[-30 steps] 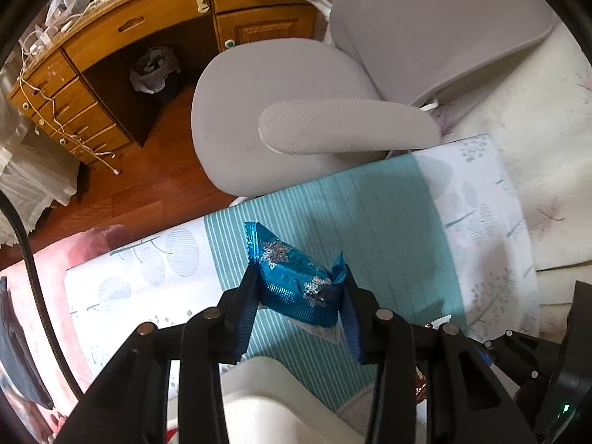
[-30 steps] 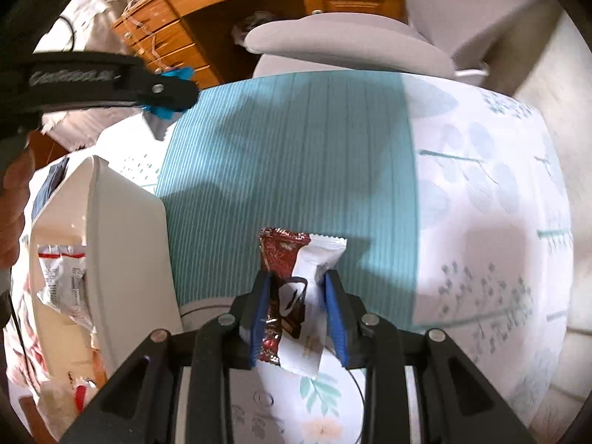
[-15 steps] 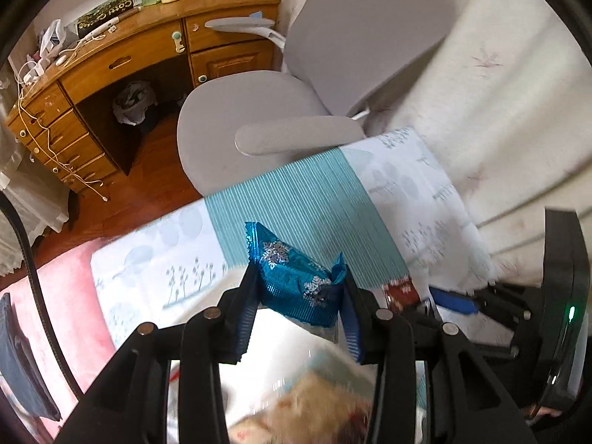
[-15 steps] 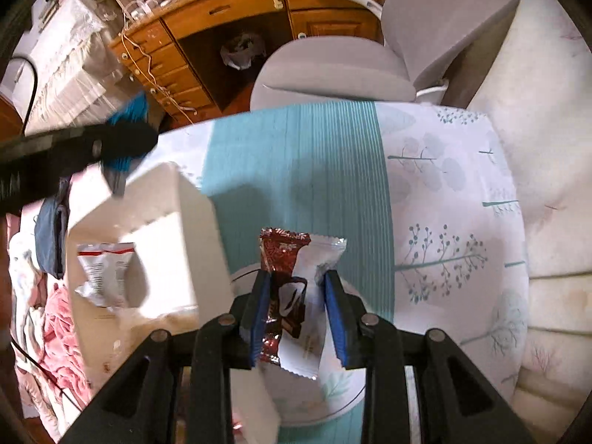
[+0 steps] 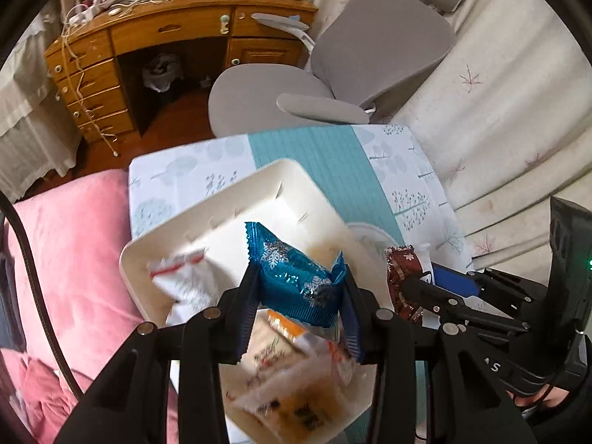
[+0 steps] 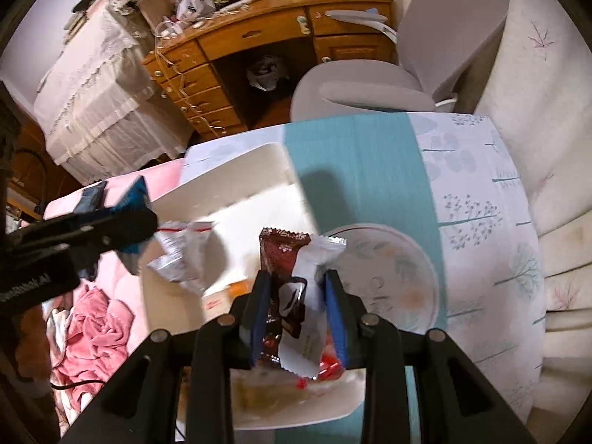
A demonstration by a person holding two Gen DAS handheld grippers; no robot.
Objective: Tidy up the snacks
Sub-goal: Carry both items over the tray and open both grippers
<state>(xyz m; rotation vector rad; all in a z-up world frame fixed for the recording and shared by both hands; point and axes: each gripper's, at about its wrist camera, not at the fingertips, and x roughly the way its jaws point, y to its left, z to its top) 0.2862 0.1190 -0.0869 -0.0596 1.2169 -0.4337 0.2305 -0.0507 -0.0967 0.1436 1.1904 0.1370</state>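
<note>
My left gripper (image 5: 298,288) is shut on a shiny blue snack packet (image 5: 292,277) with silver snowflakes, held above the white storage box (image 5: 222,199). Inside that box lie a white packet with a red stripe (image 5: 181,277) and several blurred packets near its front. My right gripper (image 6: 296,296) is shut on a dark red and white snack packet (image 6: 292,277), over the right part of the white box (image 6: 240,181). The right gripper (image 5: 440,288) also shows at the right of the left wrist view, and the left gripper (image 6: 107,218) at the left of the right wrist view.
The box stands on a small table with a teal and white patterned cloth (image 6: 370,155). A patterned round plate (image 6: 392,277) lies right of the box. A grey office chair (image 5: 296,88) and a wooden desk (image 5: 166,40) stand beyond. Pink bedding (image 5: 74,240) lies left.
Both grippers have risen and drawn back with their packets, the left one shifting leftward. The white box, earlier at the frame edges, now lies under both.
</note>
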